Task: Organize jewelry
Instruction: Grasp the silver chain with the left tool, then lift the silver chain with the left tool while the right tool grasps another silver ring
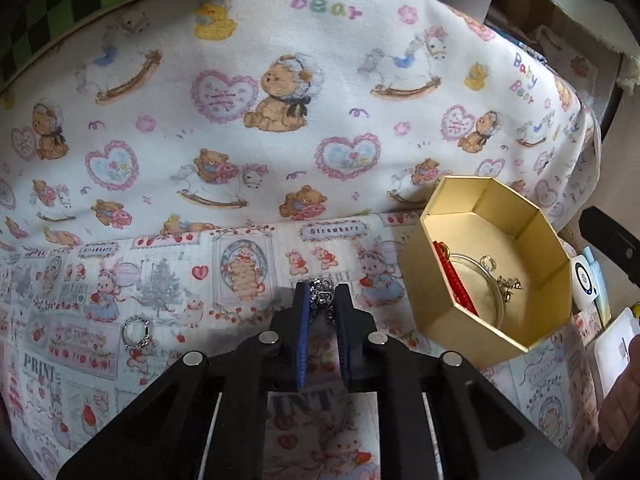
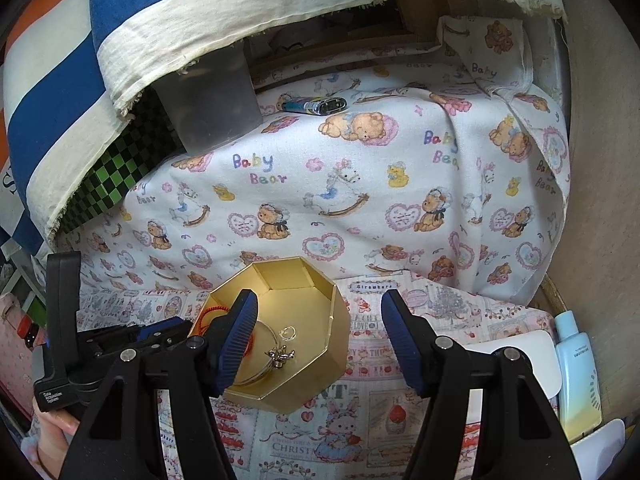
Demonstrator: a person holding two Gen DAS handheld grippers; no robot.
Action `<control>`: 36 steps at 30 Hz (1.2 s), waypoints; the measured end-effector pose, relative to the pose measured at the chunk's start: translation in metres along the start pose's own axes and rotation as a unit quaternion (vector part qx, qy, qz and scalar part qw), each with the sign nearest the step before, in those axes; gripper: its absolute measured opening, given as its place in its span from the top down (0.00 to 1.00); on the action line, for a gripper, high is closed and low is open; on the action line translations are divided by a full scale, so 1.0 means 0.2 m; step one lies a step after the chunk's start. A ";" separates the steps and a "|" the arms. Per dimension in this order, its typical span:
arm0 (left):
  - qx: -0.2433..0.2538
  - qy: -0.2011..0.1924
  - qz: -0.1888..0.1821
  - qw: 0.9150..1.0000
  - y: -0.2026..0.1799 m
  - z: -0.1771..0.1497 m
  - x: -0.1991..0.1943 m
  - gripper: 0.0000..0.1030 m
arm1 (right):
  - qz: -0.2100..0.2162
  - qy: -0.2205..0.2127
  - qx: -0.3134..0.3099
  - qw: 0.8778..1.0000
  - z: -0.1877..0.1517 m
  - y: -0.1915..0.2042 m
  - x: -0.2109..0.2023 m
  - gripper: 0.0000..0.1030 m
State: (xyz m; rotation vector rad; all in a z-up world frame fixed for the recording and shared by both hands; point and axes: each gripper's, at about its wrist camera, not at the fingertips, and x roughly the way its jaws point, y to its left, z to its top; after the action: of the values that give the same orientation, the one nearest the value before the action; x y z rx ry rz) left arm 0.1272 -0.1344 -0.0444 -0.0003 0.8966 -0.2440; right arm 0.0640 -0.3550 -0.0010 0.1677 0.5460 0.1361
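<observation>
Firmly in left gripper (image 1: 323,298): silver jewelry (image 1: 322,293).

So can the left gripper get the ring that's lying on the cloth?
Probably not yet. The left gripper is already shut on a sparkly jewelry piece. The ring lies uncovered on the cloth, off to its left.

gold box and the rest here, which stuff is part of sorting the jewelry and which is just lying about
Part of the job:
- gold octagonal box, open, with a red bangle, clear bangle and small ring inside
- silver beaded jewelry piece held in the left hand-held gripper
- silver ring on the cloth

Just lying about:
- lighter
- blue bottle
- grey plastic container
</observation>
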 end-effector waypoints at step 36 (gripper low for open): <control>-0.059 -0.181 0.078 0.979 0.51 -0.10 -0.72 0.89 | 0.049 -0.039 -0.089 0.994 -0.09 0.55 -0.21 0.34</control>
State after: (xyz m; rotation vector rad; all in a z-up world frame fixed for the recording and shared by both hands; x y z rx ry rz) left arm 0.0465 -0.0025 0.0445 -0.0826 0.5424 -0.0402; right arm 0.0096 -0.2521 0.0273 0.0265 0.4447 0.2718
